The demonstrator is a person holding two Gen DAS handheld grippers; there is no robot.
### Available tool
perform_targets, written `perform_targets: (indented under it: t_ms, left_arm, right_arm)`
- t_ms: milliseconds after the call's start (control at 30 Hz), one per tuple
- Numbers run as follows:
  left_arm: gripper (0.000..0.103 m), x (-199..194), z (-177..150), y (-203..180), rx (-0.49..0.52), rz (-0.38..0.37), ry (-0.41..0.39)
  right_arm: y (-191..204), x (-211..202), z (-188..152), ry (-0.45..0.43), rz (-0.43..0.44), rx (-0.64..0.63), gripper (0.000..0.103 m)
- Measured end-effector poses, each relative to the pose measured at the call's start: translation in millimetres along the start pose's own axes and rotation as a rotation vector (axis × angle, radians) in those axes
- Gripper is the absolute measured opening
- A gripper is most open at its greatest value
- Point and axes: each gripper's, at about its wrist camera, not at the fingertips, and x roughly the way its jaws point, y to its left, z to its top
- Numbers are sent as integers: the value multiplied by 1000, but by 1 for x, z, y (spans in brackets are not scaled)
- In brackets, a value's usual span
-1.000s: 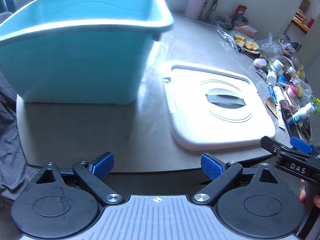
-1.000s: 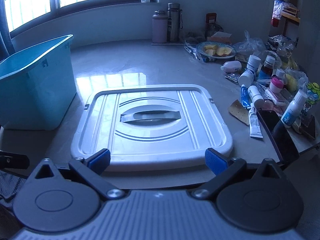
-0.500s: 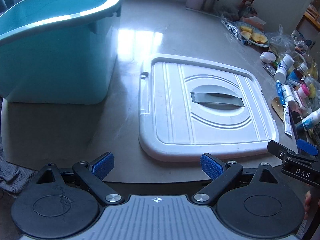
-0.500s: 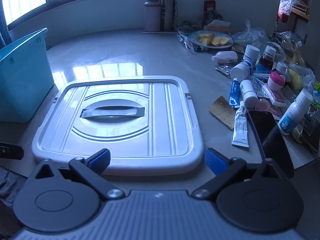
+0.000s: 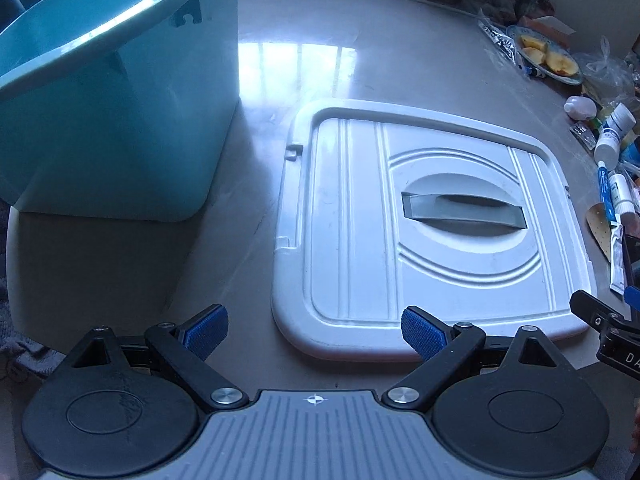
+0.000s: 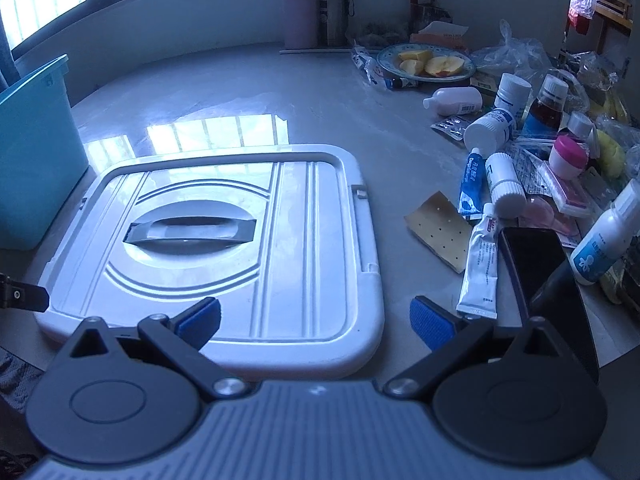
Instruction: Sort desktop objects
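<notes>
A teal plastic bin (image 5: 112,120) stands at the left of the grey table; its corner (image 6: 36,152) also shows in the right wrist view. Its white lid (image 5: 432,232) with a grey handle lies flat beside it, and the lid (image 6: 224,248) fills the near middle of the right wrist view. A heap of small items lies at the right: a white tube (image 6: 480,268), a blue tube (image 6: 470,184), white bottles (image 6: 504,184), a black phone (image 6: 536,264), a tan patch (image 6: 440,230). My left gripper (image 5: 316,334) is open over the lid's near edge. My right gripper (image 6: 316,322) is open above the lid's right corner, empty.
A plate of apple slices (image 6: 428,64) and two flasks (image 6: 316,4) stand at the back by the wall. Plastic bags (image 6: 516,56) and a banana (image 6: 610,152) crowd the far right. A dark cloth (image 5: 12,336) hangs at the table's left edge.
Both grippers have swung to the right: the bin slid toward the left edge of each view, and the lid and the heap of small items came nearer. Both stay open.
</notes>
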Motion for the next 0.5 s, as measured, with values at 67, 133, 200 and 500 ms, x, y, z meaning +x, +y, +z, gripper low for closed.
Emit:
perform_targets:
  t_ms: [67,133,200,500]
  left_arm:
    - [95,4,7,-1,-6,0,14]
    - [95,11,14,-4,0,-1,26]
    - [95,16,21,-8,3,0,35]
    - [95,41,42,-12,-37,-3,86]
  right_arm:
    - [-2,6,4,12,4,1,101]
    - [-3,13,9,27,11,3,101]
    - [-4,20,13,32,18,0,101]
    - [-5,48,32,88,19,-49,101]
